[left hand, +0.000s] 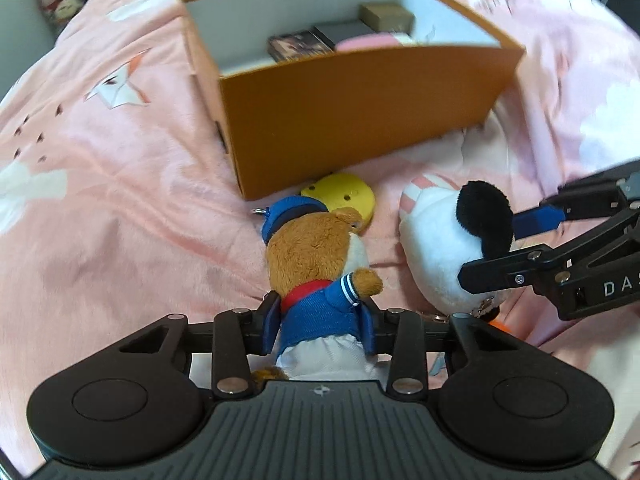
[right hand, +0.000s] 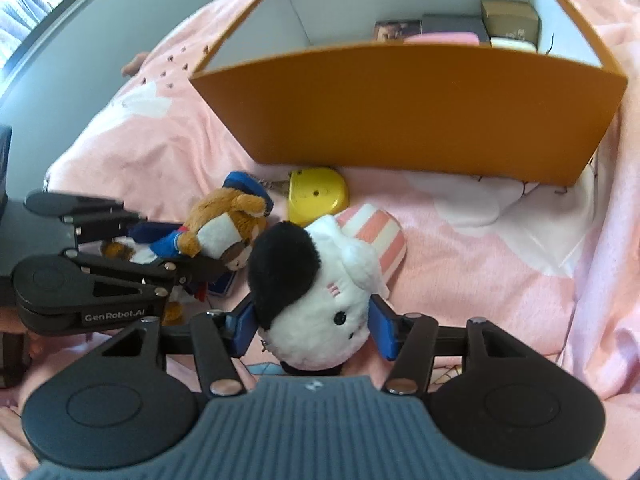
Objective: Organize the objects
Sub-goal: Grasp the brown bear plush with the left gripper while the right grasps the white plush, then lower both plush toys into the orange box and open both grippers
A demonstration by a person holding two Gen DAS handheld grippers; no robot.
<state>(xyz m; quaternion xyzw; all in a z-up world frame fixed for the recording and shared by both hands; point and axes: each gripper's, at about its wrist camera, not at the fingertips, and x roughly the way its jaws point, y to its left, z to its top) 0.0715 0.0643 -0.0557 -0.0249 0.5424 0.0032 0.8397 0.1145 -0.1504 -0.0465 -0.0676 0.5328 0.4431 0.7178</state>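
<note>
My left gripper is shut on a brown plush bear in a blue jacket and cap, its body between the blue pads. My right gripper is shut on a white plush toy with a black ear and a pink striped part. In the left wrist view the white plush and the right gripper are to the right of the bear. In the right wrist view the bear and the left gripper are at the left. An orange box with white inside stands beyond both toys.
The box holds several small boxes and a pink item at its far side. A yellow round object lies on the pink bedspread against the box's near wall; it also shows in the right wrist view.
</note>
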